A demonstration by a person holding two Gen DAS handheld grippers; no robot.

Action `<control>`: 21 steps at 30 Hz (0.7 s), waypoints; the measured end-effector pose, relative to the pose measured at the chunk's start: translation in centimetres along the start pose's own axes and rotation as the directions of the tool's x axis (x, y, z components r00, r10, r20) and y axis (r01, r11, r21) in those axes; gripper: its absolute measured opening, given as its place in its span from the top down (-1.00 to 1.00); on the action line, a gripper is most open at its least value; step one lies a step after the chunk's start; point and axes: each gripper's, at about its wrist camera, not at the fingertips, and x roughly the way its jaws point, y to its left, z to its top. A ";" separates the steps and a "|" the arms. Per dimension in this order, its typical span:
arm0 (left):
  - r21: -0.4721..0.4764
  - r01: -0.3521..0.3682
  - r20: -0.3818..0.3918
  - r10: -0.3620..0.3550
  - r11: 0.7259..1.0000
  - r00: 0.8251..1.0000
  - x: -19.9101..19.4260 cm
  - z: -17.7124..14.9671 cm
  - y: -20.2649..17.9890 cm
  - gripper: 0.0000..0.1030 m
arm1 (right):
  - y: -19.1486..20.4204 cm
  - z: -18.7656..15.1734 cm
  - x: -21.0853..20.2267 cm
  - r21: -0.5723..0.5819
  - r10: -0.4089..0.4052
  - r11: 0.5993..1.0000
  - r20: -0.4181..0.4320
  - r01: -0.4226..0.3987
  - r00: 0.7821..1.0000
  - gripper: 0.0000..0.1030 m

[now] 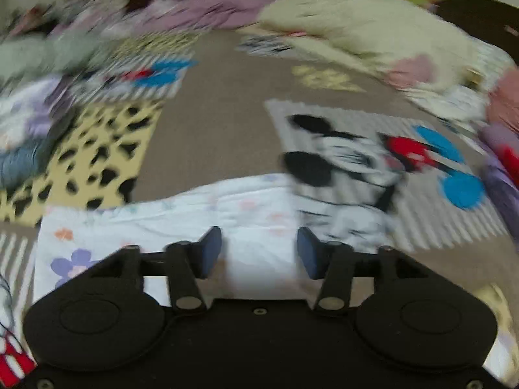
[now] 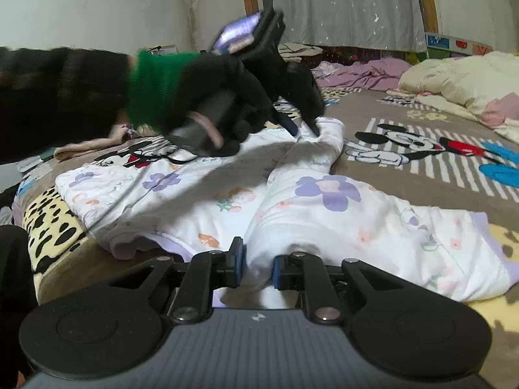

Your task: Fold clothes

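Where clothes pile: cartoon-print blanket (image 2: 421, 175) (bedroom).

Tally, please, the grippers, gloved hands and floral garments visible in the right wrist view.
Black two-finger grippers: 2, the right gripper and the left gripper
Black-gloved hand with green cuff: 1
White floral quilted garment: 1
Total: 4
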 end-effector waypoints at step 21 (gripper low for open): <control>0.243 0.518 -0.200 -0.480 0.820 0.854 -1.1 -2.7 -10.3 0.82 | 0.2 -0.2 -0.3 -0.003 0.013 1.000 0.002 -0.013 1.000 0.35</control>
